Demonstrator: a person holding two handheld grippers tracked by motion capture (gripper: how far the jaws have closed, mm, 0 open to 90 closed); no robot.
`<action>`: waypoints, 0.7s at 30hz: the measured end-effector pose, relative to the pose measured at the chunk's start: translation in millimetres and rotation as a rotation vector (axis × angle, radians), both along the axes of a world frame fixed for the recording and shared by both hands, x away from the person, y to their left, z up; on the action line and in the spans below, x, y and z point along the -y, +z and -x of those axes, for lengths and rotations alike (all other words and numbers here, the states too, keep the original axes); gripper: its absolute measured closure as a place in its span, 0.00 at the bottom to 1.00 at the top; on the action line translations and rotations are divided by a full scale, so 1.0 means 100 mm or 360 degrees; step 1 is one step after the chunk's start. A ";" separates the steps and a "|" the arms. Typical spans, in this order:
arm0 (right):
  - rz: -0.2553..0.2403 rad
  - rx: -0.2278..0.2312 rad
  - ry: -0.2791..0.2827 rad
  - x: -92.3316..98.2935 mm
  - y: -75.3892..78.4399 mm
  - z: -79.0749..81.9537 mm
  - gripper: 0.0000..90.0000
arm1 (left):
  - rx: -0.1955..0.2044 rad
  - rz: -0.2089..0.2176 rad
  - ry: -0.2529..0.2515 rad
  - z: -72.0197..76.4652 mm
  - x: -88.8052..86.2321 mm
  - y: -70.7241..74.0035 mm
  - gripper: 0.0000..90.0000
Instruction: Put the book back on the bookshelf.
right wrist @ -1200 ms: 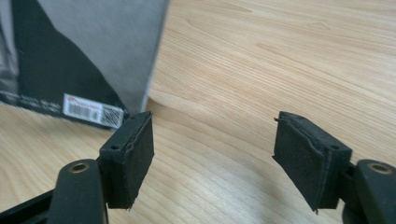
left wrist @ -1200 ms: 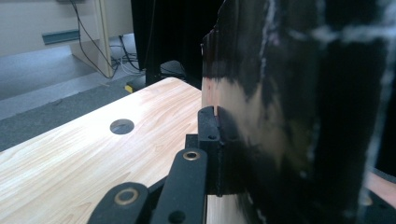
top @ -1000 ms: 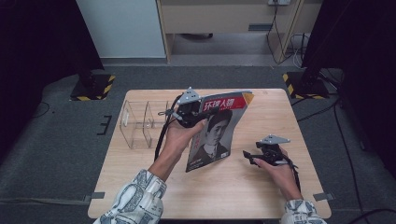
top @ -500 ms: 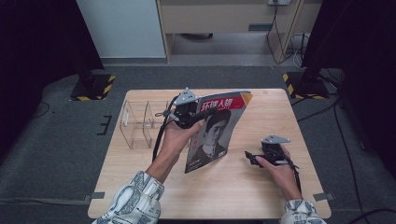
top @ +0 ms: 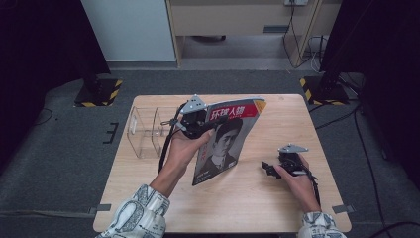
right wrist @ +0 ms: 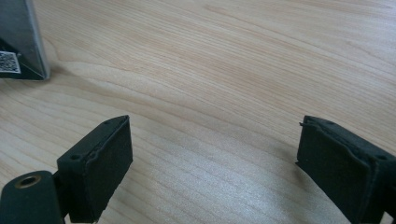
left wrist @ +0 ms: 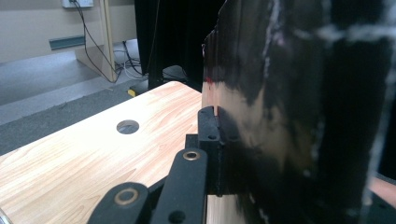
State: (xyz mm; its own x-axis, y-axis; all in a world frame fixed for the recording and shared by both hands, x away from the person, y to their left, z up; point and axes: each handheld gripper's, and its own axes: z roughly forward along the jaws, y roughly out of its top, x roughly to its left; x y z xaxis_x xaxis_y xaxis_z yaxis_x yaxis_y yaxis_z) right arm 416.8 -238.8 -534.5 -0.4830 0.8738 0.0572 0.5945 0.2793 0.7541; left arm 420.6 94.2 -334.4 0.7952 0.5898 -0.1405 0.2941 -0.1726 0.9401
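A magazine (top: 225,141) with a red title band and a portrait on its cover stands tilted on the wooden table (top: 277,208), its lower edge resting on the wood. My left gripper (top: 208,124) is shut on the magazine's upper left edge. In the left gripper view the dark cover (left wrist: 289,116) is clamped against the jaw pad (left wrist: 210,140). My right gripper (top: 270,168) rests low at the right, apart from the magazine. Its jaws have just been opening and now stand open (right wrist: 212,158) over bare wood with nothing between them. The magazine's corner (right wrist: 18,46) lies off to their left.
A clear plastic holder (top: 148,131) with upright dividers stands at the table's left, just beyond my left hand. A round cable hole (left wrist: 127,126) is cut in the tabletop. Dark stands and cables surround the table on the floor.
The right gripper's jaws have spread wider while that hand stayed put. The left hand and the magazine have barely shifted.
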 end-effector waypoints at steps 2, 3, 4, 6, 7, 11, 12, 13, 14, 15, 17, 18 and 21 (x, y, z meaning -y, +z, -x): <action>0.0009 0.0000 -0.0003 0.00 0.00 0.00 0.12 | 0.0003 0.0006 -0.0010 0.02 -0.01 0.02 0.96; 0.0013 -0.0003 -0.0010 0.00 -0.01 0.00 0.13 | 0.0006 0.0007 -0.0015 0.03 -0.01 0.03 0.96; 0.0013 -0.0003 -0.0010 0.00 -0.01 0.00 0.13 | 0.0006 0.0007 -0.0015 0.03 -0.01 0.03 0.96; 0.0021 -0.0011 -0.0018 0.00 -0.01 0.00 0.13 | 0.0008 0.0011 -0.0022 0.04 -0.01 0.04 0.96; 0.0029 -0.0009 -0.0019 0.01 -0.02 -0.01 0.13 | 0.0010 0.0010 -0.0027 0.05 -0.02 0.05 0.96; 0.0035 -0.0020 -0.0045 0.02 -0.03 -0.02 0.13 | 0.0015 0.0009 -0.0036 0.08 -0.02 0.06 0.96; 0.0031 -0.0031 -0.0053 0.02 -0.03 -0.02 0.13 | 0.0016 0.0011 -0.0040 0.09 -0.02 0.06 0.96; 0.0036 -0.0033 -0.0052 0.02 -0.03 -0.02 0.12 | 0.0016 0.0013 -0.0044 0.10 -0.02 0.07 0.96; 0.0044 -0.0031 -0.0053 0.02 -0.03 -0.02 0.12 | 0.0016 0.0015 -0.0051 0.11 -0.02 0.07 0.96; 0.0050 -0.0034 -0.0048 0.02 -0.04 -0.02 0.12 | 0.0016 0.0014 -0.0054 0.11 -0.02 0.08 0.96; 0.0060 -0.0030 -0.0049 0.02 -0.04 -0.02 0.12 | 0.0020 0.0006 -0.0064 0.12 -0.02 0.08 0.96; 0.0060 -0.0030 -0.0049 0.02 -0.04 -0.02 0.12 | 0.0020 0.0006 -0.0064 0.12 -0.02 0.08 0.96; 0.0070 -0.0033 -0.0052 0.01 -0.04 -0.02 0.12 | 0.0025 0.0004 -0.0073 0.13 -0.05 0.08 0.96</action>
State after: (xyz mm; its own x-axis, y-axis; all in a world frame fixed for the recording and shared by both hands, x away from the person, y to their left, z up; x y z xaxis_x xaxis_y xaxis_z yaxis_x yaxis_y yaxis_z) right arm 418.8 -239.5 -538.3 -0.4530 0.8911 0.0278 0.6193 0.2921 0.7288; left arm 408.0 98.8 -326.3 0.8234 0.5526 -0.1290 0.2709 -0.1831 0.9450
